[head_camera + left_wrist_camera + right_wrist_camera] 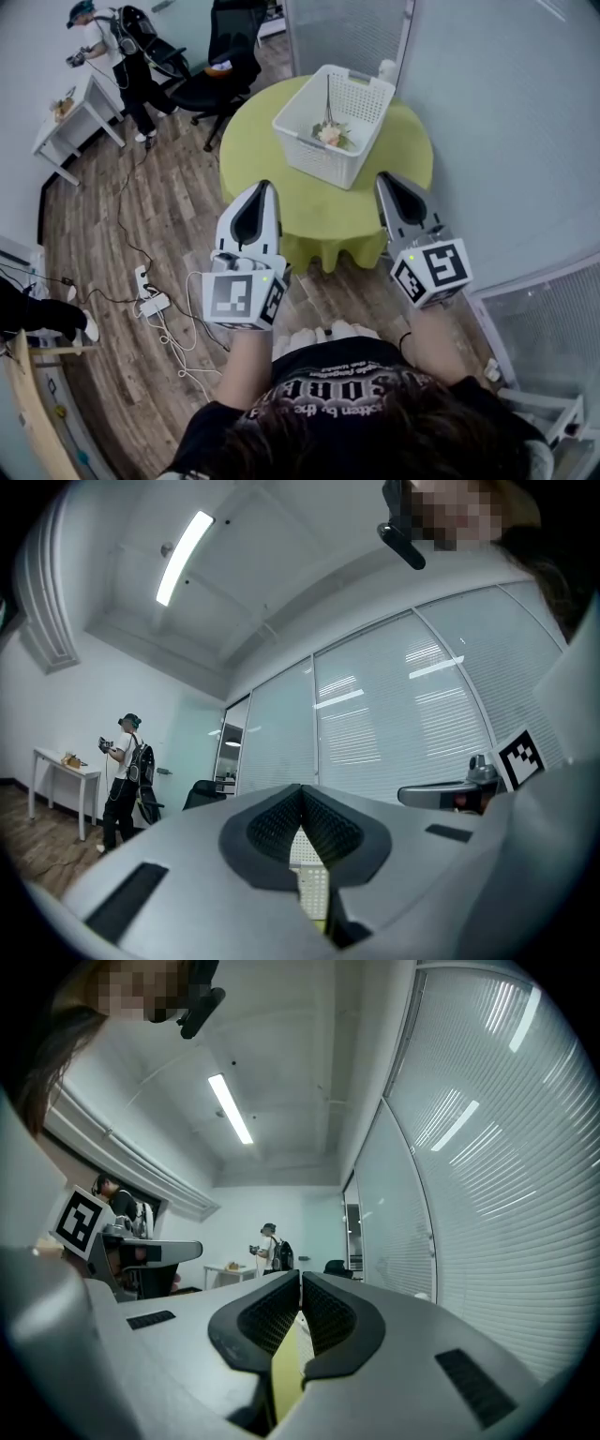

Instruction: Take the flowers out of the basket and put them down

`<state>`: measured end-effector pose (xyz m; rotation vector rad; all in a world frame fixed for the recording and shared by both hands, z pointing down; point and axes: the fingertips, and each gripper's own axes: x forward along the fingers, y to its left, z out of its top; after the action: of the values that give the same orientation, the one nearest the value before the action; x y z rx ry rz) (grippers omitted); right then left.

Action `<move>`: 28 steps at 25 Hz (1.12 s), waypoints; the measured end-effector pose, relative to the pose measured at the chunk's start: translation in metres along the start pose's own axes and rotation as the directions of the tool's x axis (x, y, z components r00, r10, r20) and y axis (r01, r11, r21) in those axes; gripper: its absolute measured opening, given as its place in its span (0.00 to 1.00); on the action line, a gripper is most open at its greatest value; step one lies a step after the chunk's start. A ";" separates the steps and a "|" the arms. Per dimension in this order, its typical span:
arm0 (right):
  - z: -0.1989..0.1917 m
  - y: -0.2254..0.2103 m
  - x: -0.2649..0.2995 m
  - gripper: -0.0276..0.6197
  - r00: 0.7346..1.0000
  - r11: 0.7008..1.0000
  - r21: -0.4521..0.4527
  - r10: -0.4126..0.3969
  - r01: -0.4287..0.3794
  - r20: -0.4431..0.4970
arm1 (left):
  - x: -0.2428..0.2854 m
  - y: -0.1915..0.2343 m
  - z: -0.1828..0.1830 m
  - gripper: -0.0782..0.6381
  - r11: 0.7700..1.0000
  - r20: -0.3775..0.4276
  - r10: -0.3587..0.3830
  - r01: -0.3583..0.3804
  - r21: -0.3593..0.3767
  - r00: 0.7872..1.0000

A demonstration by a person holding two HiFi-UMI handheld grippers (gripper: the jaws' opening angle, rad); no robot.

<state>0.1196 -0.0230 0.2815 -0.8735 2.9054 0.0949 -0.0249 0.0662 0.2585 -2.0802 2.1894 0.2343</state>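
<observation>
Flowers: in basket, ahead, between left tongs and right tongs; stem running away; both tongs closed, empty

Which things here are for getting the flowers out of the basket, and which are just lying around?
For the job: flowers, white basket, round green table, left gripper, right gripper, both shut.

Just lying about: black office chair, power strip on the floor, white side table, person at the back.

Flowers partly screened by the basket wall; bloom count indeterminate. In the left gripper view, basket visible only as a sliver between jaws.
</observation>
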 end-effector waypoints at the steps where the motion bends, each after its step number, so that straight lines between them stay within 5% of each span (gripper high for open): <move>1: 0.000 -0.002 0.003 0.09 1.000 1.000 0.001 0.005 -0.005 0.002 | 0.003 0.001 0.000 0.11 1.000 -0.002 0.003 -0.003 0.004 1.000; 13: -0.018 -0.012 0.047 0.09 1.000 1.000 0.019 0.003 -0.002 -0.022 | 0.039 0.027 -0.014 0.11 1.000 -0.010 -0.024 0.024 0.004 1.000; 20: -0.030 -0.021 0.092 0.09 0.996 0.998 -0.004 -0.068 0.067 -0.058 | 0.075 0.074 -0.028 0.11 0.997 -0.010 -0.072 0.072 -0.038 0.997; 28: -0.042 -0.038 0.151 0.09 0.979 0.983 -0.020 -0.185 0.184 -0.083 | 0.131 0.119 -0.031 0.11 0.985 -0.015 -0.173 0.173 0.015 0.985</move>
<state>0.0122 -0.1409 0.3035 -1.1716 2.8852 0.0623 -0.1503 -0.0622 0.2685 -2.2529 1.9944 0.1855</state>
